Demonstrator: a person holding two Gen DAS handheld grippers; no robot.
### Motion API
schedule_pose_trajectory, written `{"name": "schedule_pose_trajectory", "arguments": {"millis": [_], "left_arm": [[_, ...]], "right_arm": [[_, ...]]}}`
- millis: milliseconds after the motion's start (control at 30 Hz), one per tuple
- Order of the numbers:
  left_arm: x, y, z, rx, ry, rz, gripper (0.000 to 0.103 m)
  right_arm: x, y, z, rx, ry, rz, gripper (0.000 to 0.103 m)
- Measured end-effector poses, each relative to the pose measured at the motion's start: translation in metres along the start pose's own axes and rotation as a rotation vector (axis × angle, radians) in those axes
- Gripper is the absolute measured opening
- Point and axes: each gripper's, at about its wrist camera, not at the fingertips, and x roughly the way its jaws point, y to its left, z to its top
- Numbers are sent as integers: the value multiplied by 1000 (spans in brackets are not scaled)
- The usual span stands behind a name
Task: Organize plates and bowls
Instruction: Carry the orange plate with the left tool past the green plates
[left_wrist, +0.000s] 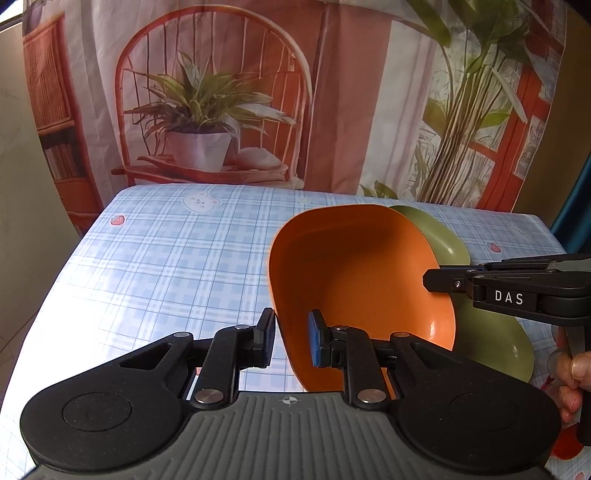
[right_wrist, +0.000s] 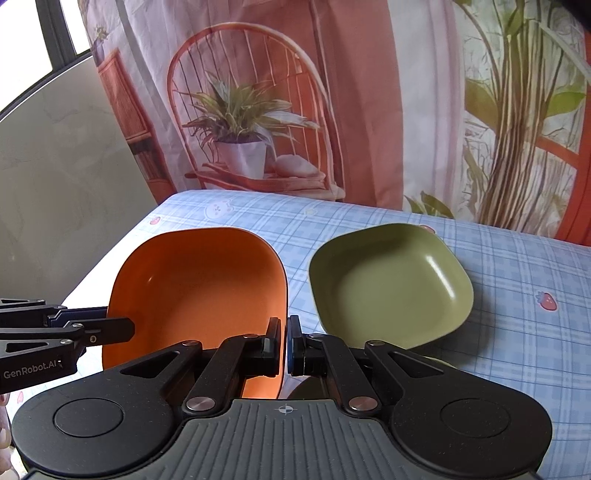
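Observation:
An orange square bowl (left_wrist: 354, 280) is held tilted above the table; it also shows in the right wrist view (right_wrist: 199, 280). My left gripper (left_wrist: 291, 339) has its jaws astride the bowl's left rim with a gap, not pinching. It also shows in the right wrist view (right_wrist: 110, 328) at the bowl's left rim. My right gripper (right_wrist: 284, 343) is shut on the bowl's right rim; it also shows in the left wrist view (left_wrist: 439, 280). A green square plate (right_wrist: 391, 288) lies flat on the table right of the bowl, partly hidden behind it in the left wrist view (left_wrist: 491, 336).
The table has a blue plaid cloth (left_wrist: 166, 266) with bear and strawberry prints. A printed curtain (left_wrist: 258, 92) hangs behind the table's far edge. The left edge of the table (right_wrist: 110, 258) drops off beside the bowl.

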Motion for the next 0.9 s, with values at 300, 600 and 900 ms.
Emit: {"name": "schedule_pose_trajectory", "arguments": {"millis": [300,600,900], "left_arm": [[-20,-29,3,40,-34,-12,21],[-24,-67,3,91,-84,-81,21],[-17,-98,3,131,-67,-129,21]], "right_arm": [[-38,-15,-1,4,-49,-10,4],[-75,-48,-3,19,-84,-59,4],[-96,-79,-6,28,-90,-106,4]]}}
